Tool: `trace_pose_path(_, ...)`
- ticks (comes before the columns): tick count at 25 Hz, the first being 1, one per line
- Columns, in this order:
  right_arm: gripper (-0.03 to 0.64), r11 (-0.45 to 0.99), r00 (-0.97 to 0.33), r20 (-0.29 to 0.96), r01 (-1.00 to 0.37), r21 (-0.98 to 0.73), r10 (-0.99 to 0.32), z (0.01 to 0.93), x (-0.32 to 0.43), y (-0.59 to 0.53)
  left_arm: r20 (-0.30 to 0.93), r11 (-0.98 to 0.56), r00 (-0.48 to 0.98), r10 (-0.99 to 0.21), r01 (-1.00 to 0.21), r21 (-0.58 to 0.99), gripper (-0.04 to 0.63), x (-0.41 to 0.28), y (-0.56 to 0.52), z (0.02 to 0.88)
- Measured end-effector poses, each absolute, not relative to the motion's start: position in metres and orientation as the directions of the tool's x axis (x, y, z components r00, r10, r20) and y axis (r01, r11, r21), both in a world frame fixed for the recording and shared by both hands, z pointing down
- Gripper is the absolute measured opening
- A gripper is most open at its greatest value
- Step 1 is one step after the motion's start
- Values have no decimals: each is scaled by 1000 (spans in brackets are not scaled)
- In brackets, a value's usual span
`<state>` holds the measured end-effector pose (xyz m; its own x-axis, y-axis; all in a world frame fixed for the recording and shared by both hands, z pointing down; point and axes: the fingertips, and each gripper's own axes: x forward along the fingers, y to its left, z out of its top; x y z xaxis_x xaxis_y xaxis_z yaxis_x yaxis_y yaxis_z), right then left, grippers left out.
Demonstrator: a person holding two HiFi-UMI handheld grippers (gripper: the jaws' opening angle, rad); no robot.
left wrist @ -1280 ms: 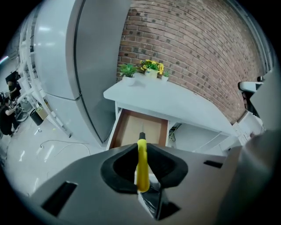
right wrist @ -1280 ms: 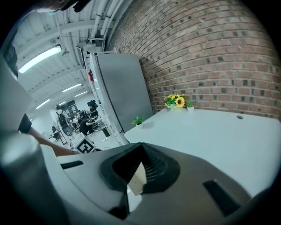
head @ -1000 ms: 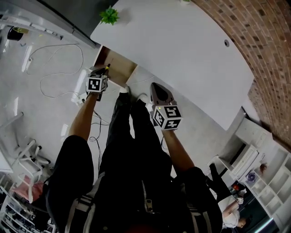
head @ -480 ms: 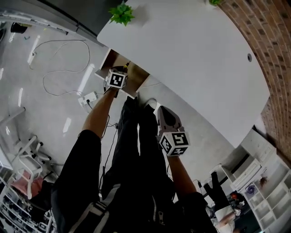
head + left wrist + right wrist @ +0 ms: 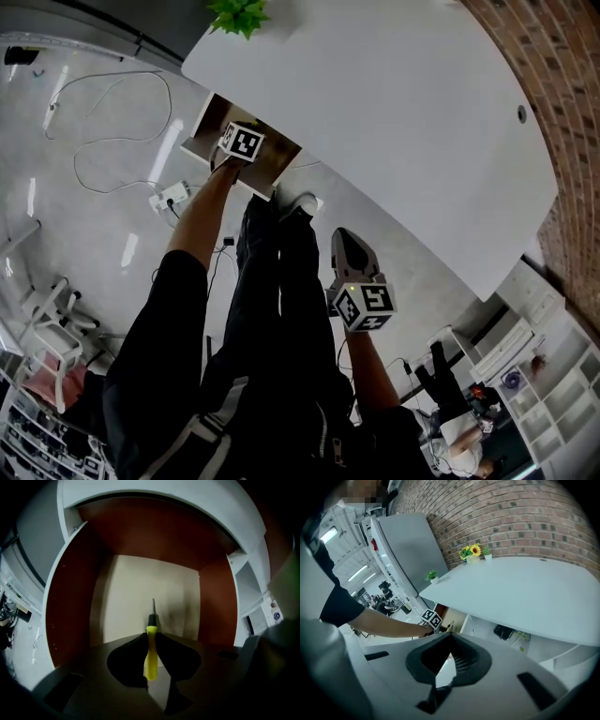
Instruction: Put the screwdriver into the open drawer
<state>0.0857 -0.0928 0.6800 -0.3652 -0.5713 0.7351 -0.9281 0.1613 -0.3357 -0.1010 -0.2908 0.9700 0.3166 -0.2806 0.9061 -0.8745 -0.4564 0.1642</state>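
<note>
Reaching down over the open drawer point(image 5: 225, 174), the person's left gripper point(image 5: 240, 142) shows its black-and-white marker cube at the end of a bare forearm in the head view; the drawer, white-fronted with a brown inside, juts from under the near edge of a broad, smooth white table point(image 5: 375, 112); the right gripper point(image 5: 345, 242) hangs well apart to the right, its pale fingers drawn to a point and empty; a leafy green plant point(image 5: 239, 14) stands at the table's far left corner, a brick wall point(image 5: 553, 84) curves past on the right, and a thin white cable point(image 5: 103, 141) loops across the glossy grey floor point(image 5: 84, 244) to a power strip point(image 5: 169, 197).

In the left gripper view, the left gripper point(image 5: 151, 637) has its dark fingers clamped on the yellow plastic handle of the screwdriver point(image 5: 150, 660); the black collar and slim metal shaft point away over the drawer's pale floor point(image 5: 140, 592), between reddish-brown side walls point(image 5: 70, 606).

In the right gripper view, the right gripper point(image 5: 450, 637) has its grey ribbed fingers closed tip to tip on nothing; beyond them the left gripper's cube point(image 5: 431, 618) sits at the drawer point(image 5: 452, 616) beneath the table point(image 5: 525, 597); a sunflower pot point(image 5: 471, 552) and a small green plant point(image 5: 432, 576) stand on the table's far side before the brick wall point(image 5: 511, 517).
</note>
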Motion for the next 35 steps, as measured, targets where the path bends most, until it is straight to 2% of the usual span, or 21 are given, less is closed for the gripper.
trace_pose_path(7, 6, 96, -323, 751, -939, -330, -576, 687, 96, -85, 942, -453, 303, -143, -867, 210, 80, -91, -281, 1005)
trace_pose_path(19, 6, 33, -278, 764, -947, -320, -582, 686, 106, -77, 966, -420, 255, -31, -881, 219, 81, -94, -254, 1030)
trace_pose_path(26, 7, 50, -296, 745, -941, -334, -598, 673, 95, -83, 951, -428, 295, -93, -874, 229, 81, -96, -257, 994)
trace_pose_path(35, 7, 136, -330, 690, -937, -322, -644, 632, 76, -119, 932, -477, 312, -186, -858, 192, 80, -120, -242, 889)
